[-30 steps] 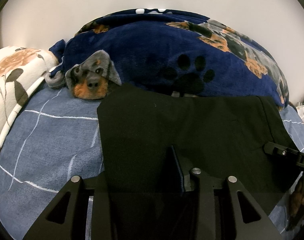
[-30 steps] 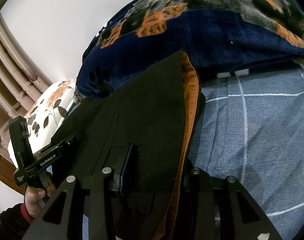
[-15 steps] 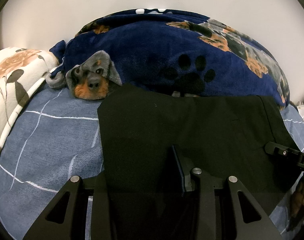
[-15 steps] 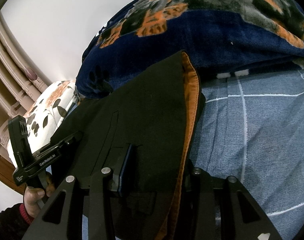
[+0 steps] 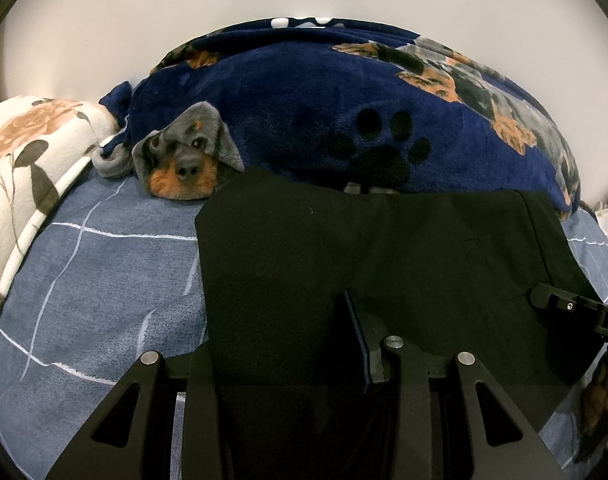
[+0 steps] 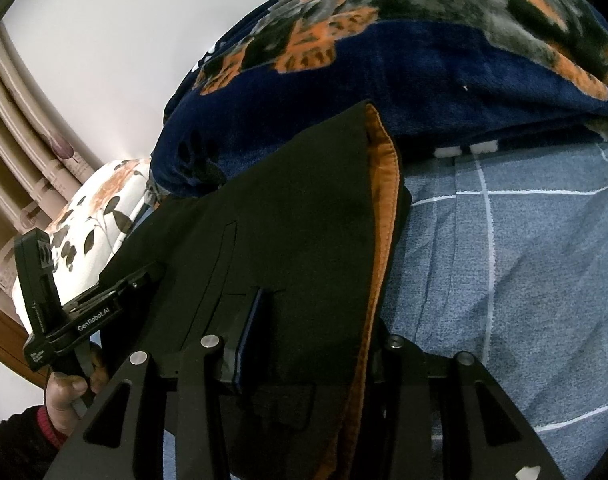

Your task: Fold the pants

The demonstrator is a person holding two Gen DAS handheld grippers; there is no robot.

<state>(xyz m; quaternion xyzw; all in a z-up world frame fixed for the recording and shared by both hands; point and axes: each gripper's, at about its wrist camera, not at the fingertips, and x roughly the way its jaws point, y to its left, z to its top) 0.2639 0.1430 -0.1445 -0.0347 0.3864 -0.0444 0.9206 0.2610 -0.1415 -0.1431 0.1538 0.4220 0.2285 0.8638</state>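
both tongs, left tongs and right tongs, grasp the black pants over the blue checked bed, beside a dog-print blanket.

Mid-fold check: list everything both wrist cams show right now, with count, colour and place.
pants: one, black with orange lining, flat on the sheet, near edge in both grippers
sheet: one, blue with white grid lines, under the pants
blanket: one, navy with dog and paw prints, heaped behind the pants
pillow: one, white with orange flowers, far left
curtain: beige with purple flowers, left edge of the right wrist view
left gripper: black, shut on the pants' near edge
right gripper: black, shut on the pants at the lining edge
hand: one, holding the left gripper's handle
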